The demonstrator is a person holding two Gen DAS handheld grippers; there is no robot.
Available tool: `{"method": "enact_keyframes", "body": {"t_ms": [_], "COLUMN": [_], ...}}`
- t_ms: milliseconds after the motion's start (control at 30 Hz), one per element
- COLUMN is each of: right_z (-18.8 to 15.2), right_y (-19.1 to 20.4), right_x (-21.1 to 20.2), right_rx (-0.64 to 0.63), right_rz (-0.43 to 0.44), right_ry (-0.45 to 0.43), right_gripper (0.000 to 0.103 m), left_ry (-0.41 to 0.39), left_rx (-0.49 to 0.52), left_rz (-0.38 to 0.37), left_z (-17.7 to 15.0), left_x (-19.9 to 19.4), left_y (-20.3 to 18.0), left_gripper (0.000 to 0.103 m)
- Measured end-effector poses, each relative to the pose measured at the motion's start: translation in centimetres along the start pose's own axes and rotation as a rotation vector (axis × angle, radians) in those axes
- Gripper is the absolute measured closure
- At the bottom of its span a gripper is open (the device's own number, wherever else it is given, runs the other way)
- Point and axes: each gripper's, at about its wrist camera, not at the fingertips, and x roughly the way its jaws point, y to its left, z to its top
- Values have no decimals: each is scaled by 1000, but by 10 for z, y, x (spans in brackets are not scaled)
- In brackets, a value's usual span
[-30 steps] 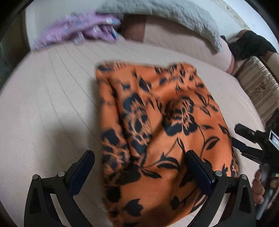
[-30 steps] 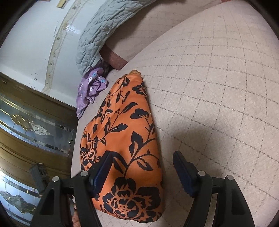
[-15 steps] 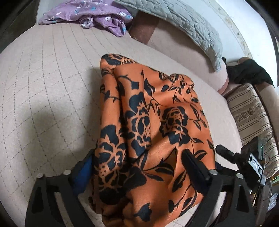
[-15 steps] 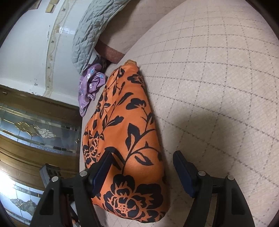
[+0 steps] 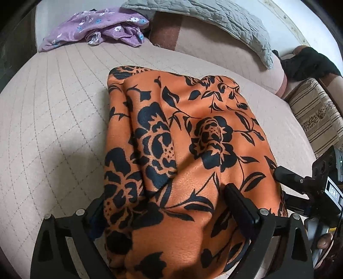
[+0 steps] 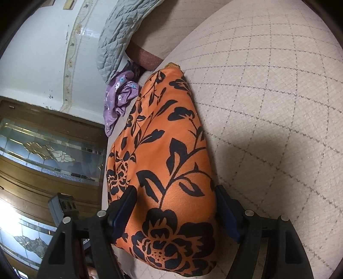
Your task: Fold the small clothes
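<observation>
The left gripper (image 5: 169, 211) has its jaws spread wide, with the near end of the orange floral garment (image 5: 182, 154) bunched between them; the left finger is mostly buried under the cloth edge, the right finger (image 5: 240, 210) lies on top of the fabric. The right gripper (image 6: 174, 211) also has its jaws spread, straddling the garment's (image 6: 167, 163) rounded folded end, one finger (image 6: 123, 209) against each side of the cloth, not pinching it.

Both grippers come in low over the bed (image 5: 53, 120), pointing along the garment from its near end. In the left view the right gripper's body (image 5: 310, 186) shows at the garment's right edge.

The garment lies folded on the quilted bed cover, its long axis running away from both sets of jaws towards the headboard end. Beyond its far end a purple flowered garment (image 5: 96, 28) lies crumpled, apart from it, beside a grey quilted blanket (image 5: 214, 17). A dark cloth (image 5: 310, 62) sits at the far right.
</observation>
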Motion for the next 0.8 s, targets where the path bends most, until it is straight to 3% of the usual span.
{"method": "enact_keyframes", "body": {"t_ms": [200,800], "right_z": [-3,-1], "right_y": [7,6], "right_x": [4,8], "right_rx": [-56,-67], "right_rz": [-39,-51], "right_ry": [-4,3], "right_gripper": [27,26], "left_ry": [1,4], "left_rx": [4,7], "left_rz": [6,11], "left_z": [3,3], "left_x": [3,8], "left_y": [-4,-3], "left_gripper": [6,6]}}
